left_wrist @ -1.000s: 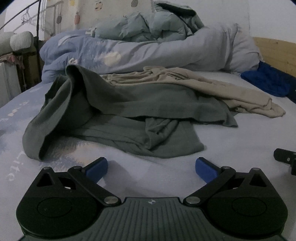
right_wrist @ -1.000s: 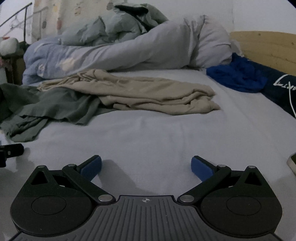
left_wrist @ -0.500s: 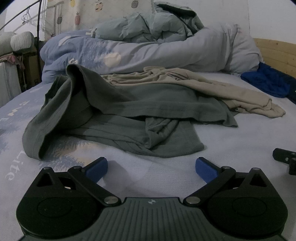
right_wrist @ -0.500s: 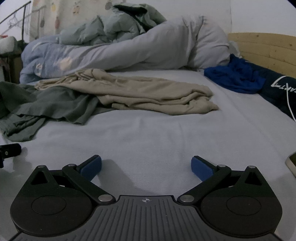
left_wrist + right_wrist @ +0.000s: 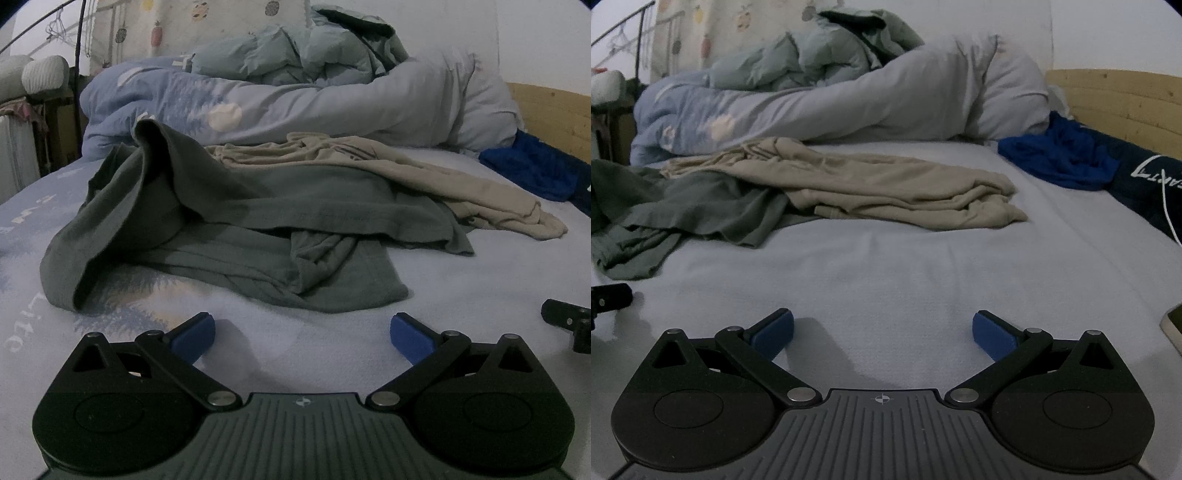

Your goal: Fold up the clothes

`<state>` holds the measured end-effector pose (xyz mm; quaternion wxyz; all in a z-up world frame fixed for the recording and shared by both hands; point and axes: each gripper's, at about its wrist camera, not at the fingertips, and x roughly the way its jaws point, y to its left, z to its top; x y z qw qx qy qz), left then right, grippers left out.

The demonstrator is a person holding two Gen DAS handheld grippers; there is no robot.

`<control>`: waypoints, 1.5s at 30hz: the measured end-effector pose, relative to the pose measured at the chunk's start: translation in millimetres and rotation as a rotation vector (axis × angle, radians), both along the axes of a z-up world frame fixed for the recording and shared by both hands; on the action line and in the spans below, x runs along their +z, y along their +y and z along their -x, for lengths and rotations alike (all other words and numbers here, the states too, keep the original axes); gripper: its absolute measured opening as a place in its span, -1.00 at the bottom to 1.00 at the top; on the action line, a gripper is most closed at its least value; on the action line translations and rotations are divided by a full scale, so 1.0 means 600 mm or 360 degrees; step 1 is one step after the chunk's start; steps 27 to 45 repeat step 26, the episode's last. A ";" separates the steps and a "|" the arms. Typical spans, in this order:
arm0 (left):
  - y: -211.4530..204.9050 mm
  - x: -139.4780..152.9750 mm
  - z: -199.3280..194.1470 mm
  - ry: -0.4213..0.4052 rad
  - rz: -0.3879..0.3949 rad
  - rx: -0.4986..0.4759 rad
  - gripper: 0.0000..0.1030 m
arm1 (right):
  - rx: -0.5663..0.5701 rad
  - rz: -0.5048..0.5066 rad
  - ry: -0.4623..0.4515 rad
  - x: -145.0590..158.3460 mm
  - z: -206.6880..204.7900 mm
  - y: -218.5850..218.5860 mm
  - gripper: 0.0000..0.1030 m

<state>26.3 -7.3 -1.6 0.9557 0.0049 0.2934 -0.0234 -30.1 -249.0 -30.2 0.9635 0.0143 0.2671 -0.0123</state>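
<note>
Left claw (image 5: 303, 332) spread wide, empty, low over bed sheet (image 5: 461, 295), grey shirt (image 5: 258, 229) crumpled just ahead, right claw (image 5: 882, 330) likewise released over bare sheet, beige garment (image 5: 886, 188) farther ahead-left, duvet (image 5: 868, 103) beyond, blue cloth (image 5: 1060, 158) far right.

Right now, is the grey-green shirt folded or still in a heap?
Unfolded. The grey-green shirt lies crumpled on the bed sheet, one edge humped up, the beige garment overlapping its far side.

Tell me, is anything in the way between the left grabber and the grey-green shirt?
Nothing visible is. Only bare bedsheet lies between the open left gripper and the grey-green shirt. The beige garment drapes over the shirt's far side, not the near edge.
</note>
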 end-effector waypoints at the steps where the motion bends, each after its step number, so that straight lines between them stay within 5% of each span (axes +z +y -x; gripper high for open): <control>1: 0.000 0.000 0.000 -0.0002 0.0003 0.0000 1.00 | -0.0001 0.0007 -0.0001 0.000 0.000 0.001 1.00; 45: 0.001 0.003 0.012 -0.0015 -0.0020 0.0013 1.00 | -0.0001 0.0008 -0.0026 -0.003 0.002 0.002 1.00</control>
